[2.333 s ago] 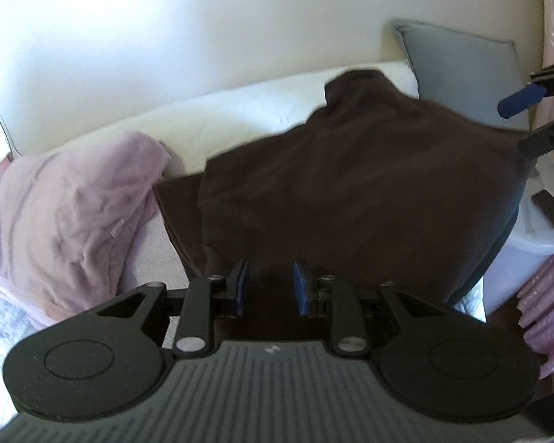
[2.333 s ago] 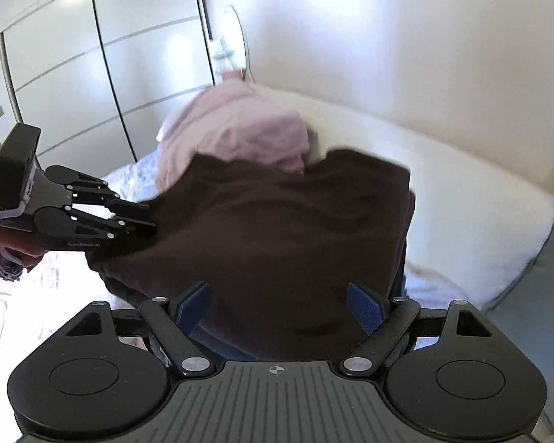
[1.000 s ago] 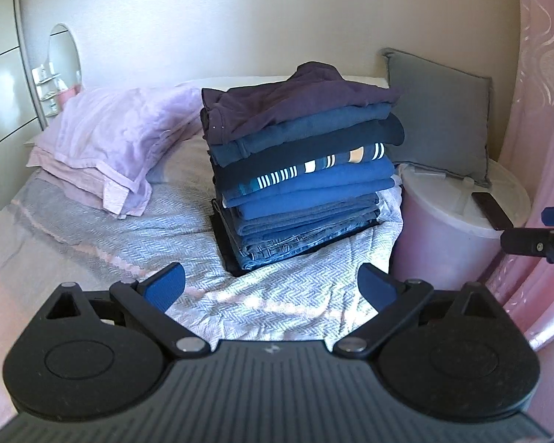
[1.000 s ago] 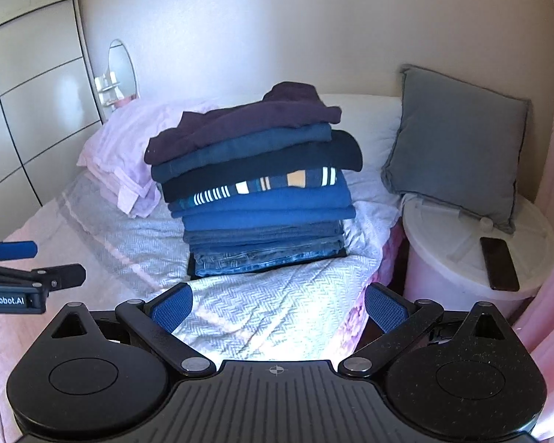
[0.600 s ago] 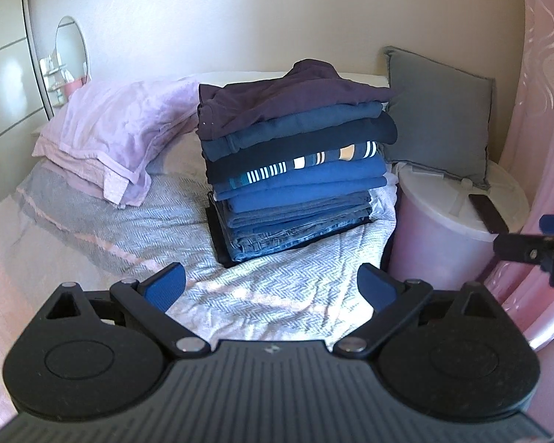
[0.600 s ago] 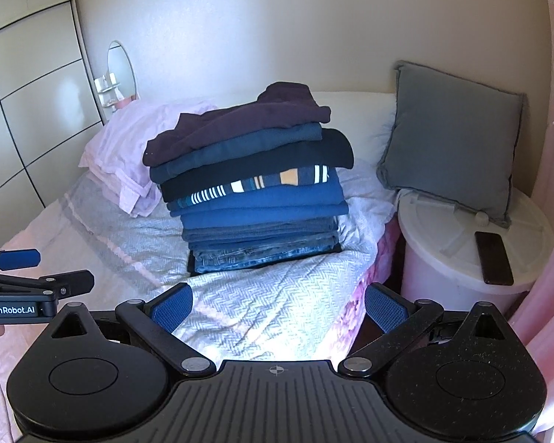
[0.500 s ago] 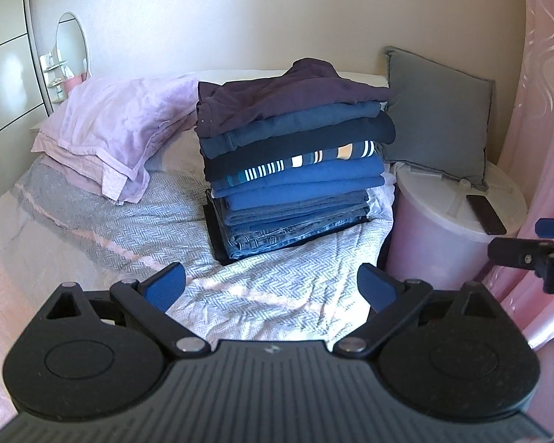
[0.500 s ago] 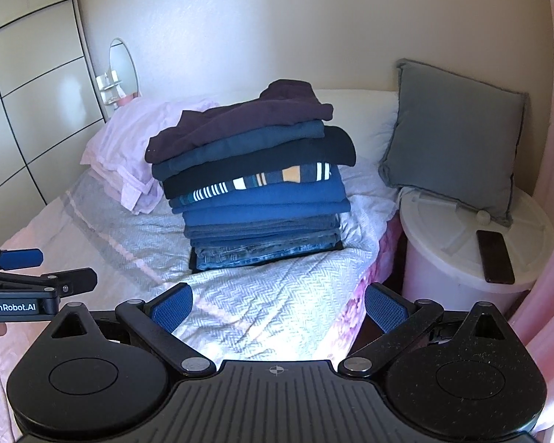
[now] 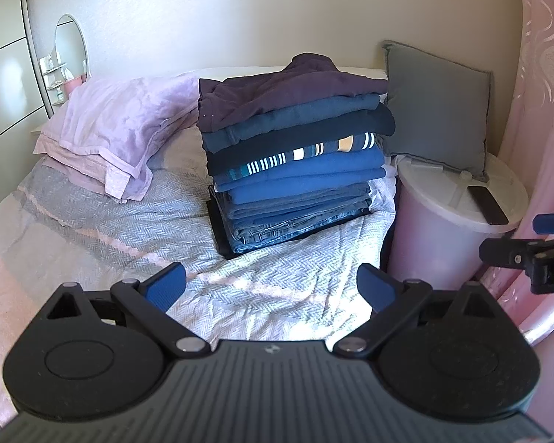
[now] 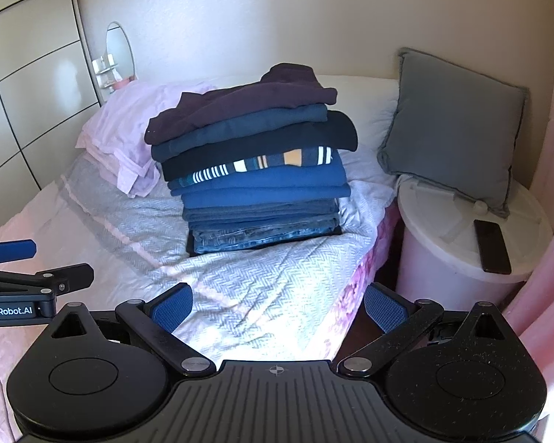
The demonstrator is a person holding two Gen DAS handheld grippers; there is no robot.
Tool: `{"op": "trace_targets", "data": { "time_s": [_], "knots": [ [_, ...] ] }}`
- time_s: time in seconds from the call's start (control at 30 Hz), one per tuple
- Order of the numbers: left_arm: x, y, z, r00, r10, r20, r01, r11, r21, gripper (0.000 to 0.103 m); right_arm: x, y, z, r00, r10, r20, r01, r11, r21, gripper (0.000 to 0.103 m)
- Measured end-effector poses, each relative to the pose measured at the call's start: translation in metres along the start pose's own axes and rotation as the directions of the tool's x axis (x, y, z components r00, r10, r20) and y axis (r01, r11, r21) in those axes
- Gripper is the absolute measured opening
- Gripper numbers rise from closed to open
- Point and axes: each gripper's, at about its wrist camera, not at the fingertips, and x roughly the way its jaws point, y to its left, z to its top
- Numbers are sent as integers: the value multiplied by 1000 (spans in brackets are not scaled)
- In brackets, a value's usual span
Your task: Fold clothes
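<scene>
Well beyond both spread tongs, folded clothes stack

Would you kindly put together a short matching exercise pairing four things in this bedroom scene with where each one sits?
Things:
1. dark purple garment
2. phone
3. grey cushion
4. jeans

Places:
A. flat on the white bin's lid
B. near the bottom of the folded pile
C. top of the folded pile
D. propped against the wall, its lower edge on the bin's lid

Pairs: 1-C, 2-A, 3-D, 4-B
</scene>
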Motion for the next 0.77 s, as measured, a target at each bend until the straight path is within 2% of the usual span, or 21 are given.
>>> {"op": "trace_targets", "data": {
  "time_s": [0.47,0.77],
  "knots": [
    [-7,-1,-6,999,38,27,-38,999,6,97,-5,14,1,999,22,24,-21,999,-41,102],
    [-11,-4,-7,998,24,57,-24,1000,-7,97,-6,21,1,999,40,20,-38,997,-72,102]
  ]
}}
